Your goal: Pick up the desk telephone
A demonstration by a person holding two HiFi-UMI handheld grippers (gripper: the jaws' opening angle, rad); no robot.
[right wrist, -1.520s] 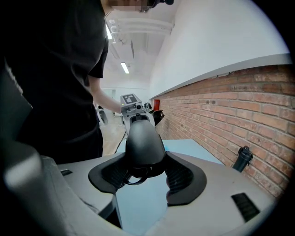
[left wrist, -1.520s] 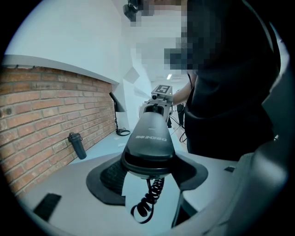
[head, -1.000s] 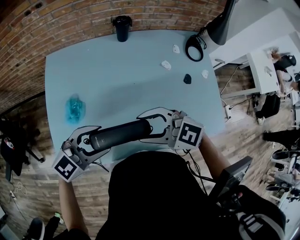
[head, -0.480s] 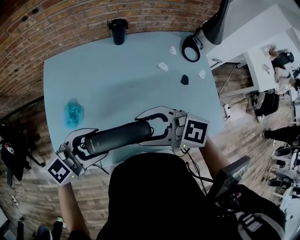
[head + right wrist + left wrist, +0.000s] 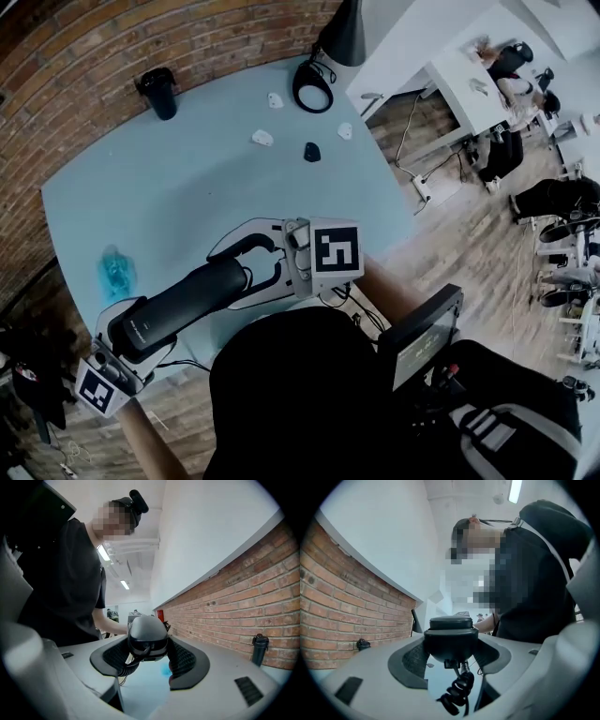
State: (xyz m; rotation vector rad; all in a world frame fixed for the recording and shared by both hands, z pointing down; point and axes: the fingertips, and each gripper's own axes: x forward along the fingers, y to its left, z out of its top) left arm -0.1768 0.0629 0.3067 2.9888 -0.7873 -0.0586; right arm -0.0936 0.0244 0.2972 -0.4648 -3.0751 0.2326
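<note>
The phone handset is up off the blue table, close to the person's chest and lying crosswise. The left claw is clamped on one end and the right claw on the other, each only handset-wide, probably for a level, steady lift. Its curly cord dangles below

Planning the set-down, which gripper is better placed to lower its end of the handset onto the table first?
Probably right. The right gripper grips its handset end over the table; the left gripper holds the other end at the near edge.
</note>
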